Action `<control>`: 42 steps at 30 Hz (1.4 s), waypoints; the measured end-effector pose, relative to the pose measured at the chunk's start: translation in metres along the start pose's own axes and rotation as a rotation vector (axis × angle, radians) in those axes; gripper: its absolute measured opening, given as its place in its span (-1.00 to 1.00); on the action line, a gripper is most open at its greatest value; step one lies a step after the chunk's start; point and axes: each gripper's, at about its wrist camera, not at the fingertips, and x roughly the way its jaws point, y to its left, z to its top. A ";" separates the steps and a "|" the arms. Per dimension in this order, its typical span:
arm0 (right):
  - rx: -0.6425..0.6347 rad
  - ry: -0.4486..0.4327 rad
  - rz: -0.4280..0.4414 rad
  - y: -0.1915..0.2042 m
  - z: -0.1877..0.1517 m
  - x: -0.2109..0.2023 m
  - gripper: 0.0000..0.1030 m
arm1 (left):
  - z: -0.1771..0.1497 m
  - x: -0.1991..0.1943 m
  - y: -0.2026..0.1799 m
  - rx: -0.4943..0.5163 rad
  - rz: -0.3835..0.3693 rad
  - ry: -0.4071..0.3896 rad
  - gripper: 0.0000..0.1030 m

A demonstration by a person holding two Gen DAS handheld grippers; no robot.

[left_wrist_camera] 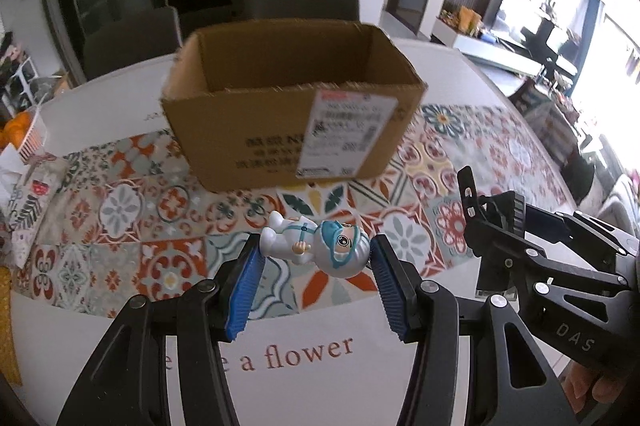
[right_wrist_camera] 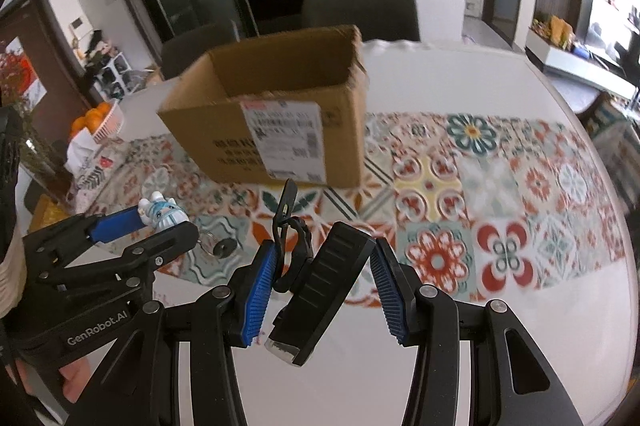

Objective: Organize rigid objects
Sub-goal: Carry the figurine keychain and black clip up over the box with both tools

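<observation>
The open-topped cardboard box [left_wrist_camera: 292, 106] sits on the patterned tile-print runner [left_wrist_camera: 440, 162] of the white table [left_wrist_camera: 320, 378], flaps gone or folded out of sight, its brown corrugated walls plain inside; the part of its interior that shows holds nothing visible, though the floor of the box is hidden behind the near wall. A white shipping label [left_wrist_camera: 348, 134] is stuck on the near wall toward its right end, beside dark printed lettering. In front of the box, closer to the cameras, the left gripper [left_wrist_camera: 316, 254] grasps a small glossy plastic figurine [left_wrist_camera: 316, 246] in a white suit with a teal hood and a painted face; it lies sideways between the blue ribbed pads [left_wrist_camera: 248, 282], long axis running straight across from pad to pad, feet at the left pad and head at the right one, face turned toward the camera. To the right of that, also in front of the box, the right gripper [right_wrist_camera: 324, 266] is clamped on a black rectangular device [right_wrist_camera: 320, 298] with a ribbed matte face and a metal end, tilted so its long axis slants from the near lower left up toward the box; a black clip and strap piece [right_wrist_camera: 286, 214] sticks up from its far end. Off the box's left side, at the table edge, a ribbed pink basket [right_wrist_camera: 108, 124] holds oranges [right_wrist_camera: 90, 118].
</observation>
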 end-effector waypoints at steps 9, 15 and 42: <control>-0.050 -0.066 0.042 0.024 0.031 -0.008 -0.06 | 0.021 -0.025 0.020 -0.033 0.041 -0.075 0.04; -0.076 -0.110 0.061 0.037 0.052 -0.014 -0.06 | 0.038 -0.040 0.031 -0.040 0.066 -0.117 0.04; -0.117 -0.261 0.073 0.056 0.148 -0.023 -0.05 | 0.132 -0.062 0.049 -0.016 0.095 -0.265 0.04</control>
